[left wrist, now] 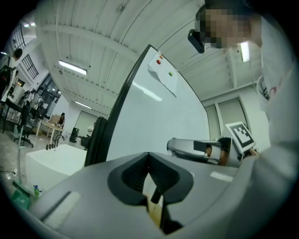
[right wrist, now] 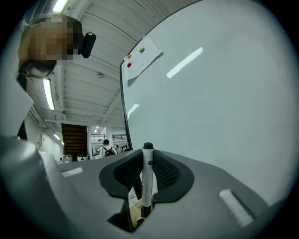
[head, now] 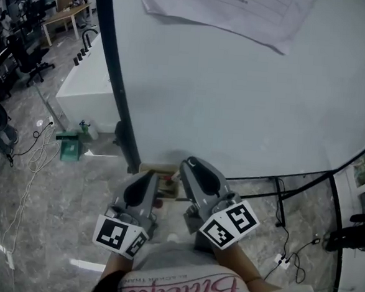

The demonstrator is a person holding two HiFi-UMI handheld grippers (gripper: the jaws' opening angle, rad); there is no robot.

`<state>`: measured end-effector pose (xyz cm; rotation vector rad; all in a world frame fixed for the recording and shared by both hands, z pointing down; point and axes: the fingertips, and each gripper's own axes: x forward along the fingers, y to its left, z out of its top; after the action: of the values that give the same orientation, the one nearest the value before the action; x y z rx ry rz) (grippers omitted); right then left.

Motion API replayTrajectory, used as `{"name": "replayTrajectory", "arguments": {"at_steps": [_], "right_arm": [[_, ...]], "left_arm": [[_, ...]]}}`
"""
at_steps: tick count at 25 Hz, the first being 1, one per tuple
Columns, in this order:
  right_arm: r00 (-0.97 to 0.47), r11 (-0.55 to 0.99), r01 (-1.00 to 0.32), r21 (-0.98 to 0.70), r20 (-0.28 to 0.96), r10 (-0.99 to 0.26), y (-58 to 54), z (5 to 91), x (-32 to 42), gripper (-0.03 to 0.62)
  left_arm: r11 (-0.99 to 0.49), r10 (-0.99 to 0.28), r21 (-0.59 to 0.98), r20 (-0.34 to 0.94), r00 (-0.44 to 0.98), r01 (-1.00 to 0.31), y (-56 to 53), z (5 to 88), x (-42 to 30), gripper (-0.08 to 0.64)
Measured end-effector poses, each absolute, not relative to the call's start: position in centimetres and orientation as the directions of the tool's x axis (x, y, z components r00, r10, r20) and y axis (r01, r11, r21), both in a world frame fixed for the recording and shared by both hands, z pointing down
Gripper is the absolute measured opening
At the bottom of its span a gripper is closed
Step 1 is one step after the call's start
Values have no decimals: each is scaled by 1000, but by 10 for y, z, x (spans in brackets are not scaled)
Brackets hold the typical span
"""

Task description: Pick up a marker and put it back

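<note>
Pinching marker point(right wrist: 147, 179) upright between half-closed jaws of right gripper point(right wrist: 147, 151), near whiteboard point(right wrist: 224, 93); seems light, stiff, slick-barrelled, so best taken mid-barrel, clear of cap; left gripper point(left wrist: 149, 156) closed, empty.

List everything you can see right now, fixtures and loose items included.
whiteboard: one, white with black frame, straight ahead
paper: one sheet, white, near the whiteboard's top
marker: one, white with black cap, held upright in the right gripper
wooden box: one, tan, at the whiteboard's foot
counter: one, white, left of the whiteboard
cables: several, white and black, on the floor
left gripper: one, grey, fingers together, empty
right gripper: one, grey, fingers shut on the marker
</note>
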<state>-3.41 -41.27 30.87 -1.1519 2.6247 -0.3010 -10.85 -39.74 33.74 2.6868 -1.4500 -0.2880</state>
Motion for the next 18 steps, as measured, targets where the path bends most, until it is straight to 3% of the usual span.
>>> {"name": "replayTrajectory", "arguments": {"at_steps": [4,10,18], "right_arm": [[-656,670,-683,-289,-159,-738,-412,310,-35,69],[-663,674,-680,-288,-149,-733,-409,316,-37,69],[-683,631,-662,-405,-22,-730,-419,368,-47,69]], "left_arm": [[-550,-835,70,-84,544,-832,-401,344,-102,-2],[-554,-832,99,-113,544,-827,-403,339,-104,0],[-559,-829,104,-112,548,-823,-404,341,-109,-1]]}}
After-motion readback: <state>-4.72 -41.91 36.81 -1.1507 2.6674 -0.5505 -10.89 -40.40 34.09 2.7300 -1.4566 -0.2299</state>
